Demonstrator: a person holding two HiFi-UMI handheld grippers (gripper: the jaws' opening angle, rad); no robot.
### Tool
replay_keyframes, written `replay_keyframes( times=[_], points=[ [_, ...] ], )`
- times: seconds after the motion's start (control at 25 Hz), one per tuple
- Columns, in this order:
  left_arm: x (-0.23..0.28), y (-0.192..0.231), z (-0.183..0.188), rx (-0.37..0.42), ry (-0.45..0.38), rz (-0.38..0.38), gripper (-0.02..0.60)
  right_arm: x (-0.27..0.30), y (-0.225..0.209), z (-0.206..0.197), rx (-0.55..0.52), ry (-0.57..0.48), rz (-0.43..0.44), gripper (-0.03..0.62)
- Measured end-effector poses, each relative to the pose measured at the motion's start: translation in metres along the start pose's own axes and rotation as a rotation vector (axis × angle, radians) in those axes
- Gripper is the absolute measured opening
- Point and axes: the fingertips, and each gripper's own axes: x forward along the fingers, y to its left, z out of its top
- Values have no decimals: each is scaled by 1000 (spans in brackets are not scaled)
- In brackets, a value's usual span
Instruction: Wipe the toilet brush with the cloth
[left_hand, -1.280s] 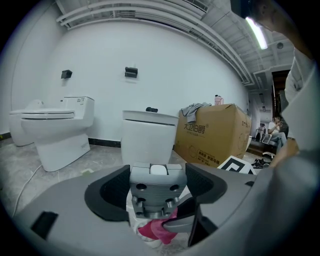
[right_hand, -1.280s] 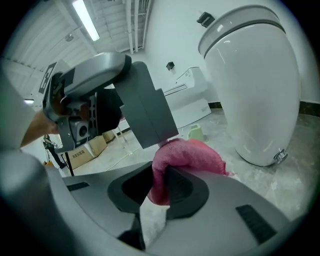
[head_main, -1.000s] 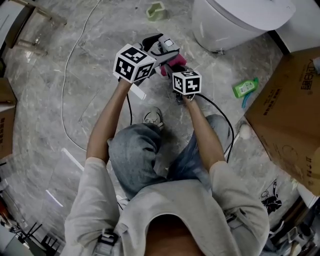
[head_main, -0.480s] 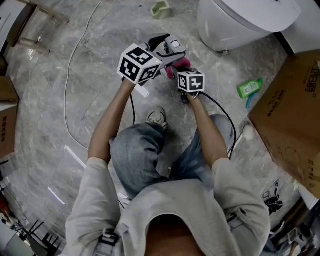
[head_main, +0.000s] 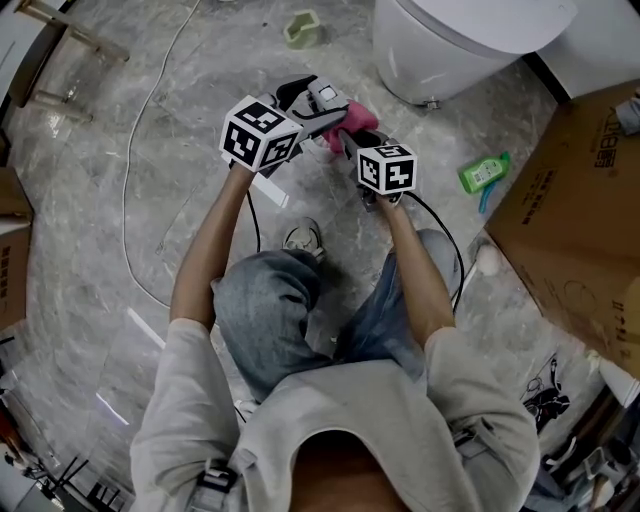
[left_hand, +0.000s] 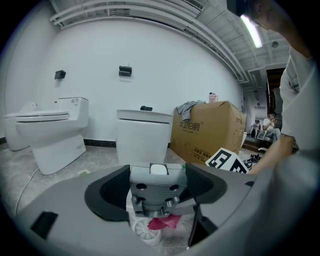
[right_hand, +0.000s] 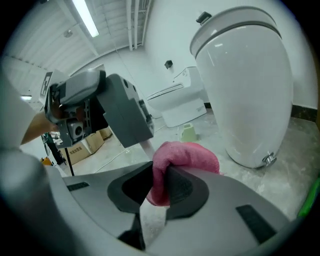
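Note:
My left gripper (head_main: 322, 102) is shut on the white handle of the toilet brush (head_main: 270, 187), held low over the floor. In the left gripper view the gripper (left_hand: 155, 172) points at the toilets, and the round white brush head (left_hand: 143, 231) shows just below its jaws, with the pink cloth (left_hand: 163, 223) against it. My right gripper (head_main: 350, 140) is shut on that pink cloth (head_main: 353, 118). In the right gripper view the cloth (right_hand: 182, 155) bulges out of the gripper (right_hand: 161, 187), right beside the left gripper (right_hand: 102, 107) and the handle (right_hand: 146, 146).
A white toilet (head_main: 450, 40) stands just beyond the grippers. A green bottle (head_main: 483, 174) lies right of it, next to a large cardboard box (head_main: 585, 210). A small green object (head_main: 300, 28) and a thin cable (head_main: 135, 140) lie on the marble floor. My knees are below.
The right gripper with the cloth has drawn slightly right, away from the left gripper's cube. The cloth stays pressed by the brush. The head view has shifted a little.

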Motion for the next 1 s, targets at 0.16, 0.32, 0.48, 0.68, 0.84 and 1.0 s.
replay_keyframes(
  times=[0.16, 0.32, 0.48, 0.68, 0.84, 1.0],
  points=[
    [1, -1, 0, -2, -1, 5, 368, -6, -8, 29, -93, -33, -32, 84],
    [1, -1, 0, -6, -4, 1, 368, -6, -16, 58, -119, -94, -53, 84],
    [0, 2, 1, -16, -14, -1, 368, 4, -15, 72, -90, -123, -9, 84],
    [-1, 1, 2, -10, -16, -6, 368, 23, -24, 56, 94, -109, 44, 84],
    [-2, 1, 1, -13, -17, -9, 368, 33, -17, 34, 122, -67, 94, 84],
    [-1, 2, 1, -14, -17, -9, 368, 41, -11, 18, 100, -28, 111, 84]
  ],
)
